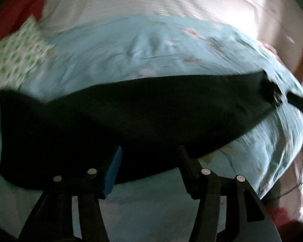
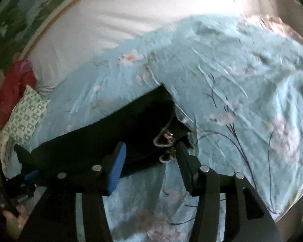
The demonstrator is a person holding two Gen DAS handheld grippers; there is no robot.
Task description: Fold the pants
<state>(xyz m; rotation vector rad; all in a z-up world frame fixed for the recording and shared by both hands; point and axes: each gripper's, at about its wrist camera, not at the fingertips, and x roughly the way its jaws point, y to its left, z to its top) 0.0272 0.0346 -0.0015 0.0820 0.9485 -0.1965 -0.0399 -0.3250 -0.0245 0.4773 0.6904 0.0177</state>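
Observation:
Black pants (image 1: pixel 131 117) lie stretched across a light blue floral bedsheet (image 1: pixel 115 50). In the left wrist view my left gripper (image 1: pixel 149 151) is open, its fingers over the near edge of the pants. The right gripper shows at the far right end of the pants (image 1: pixel 299 100). In the right wrist view my right gripper (image 2: pixel 150 147) is open over the waistband end of the pants (image 2: pixel 111 129), next to the metal clasp and drawstring (image 2: pixel 167 141). The left gripper shows at the far left end (image 2: pixel 28 177).
A white sheet (image 1: pixel 131 2) covers the far part of the bed. A green-patterned pillow (image 2: pixel 24 117) and red fabric (image 2: pixel 12 88) lie at the left. The bed's edge drops off at the right (image 1: pixel 288 161).

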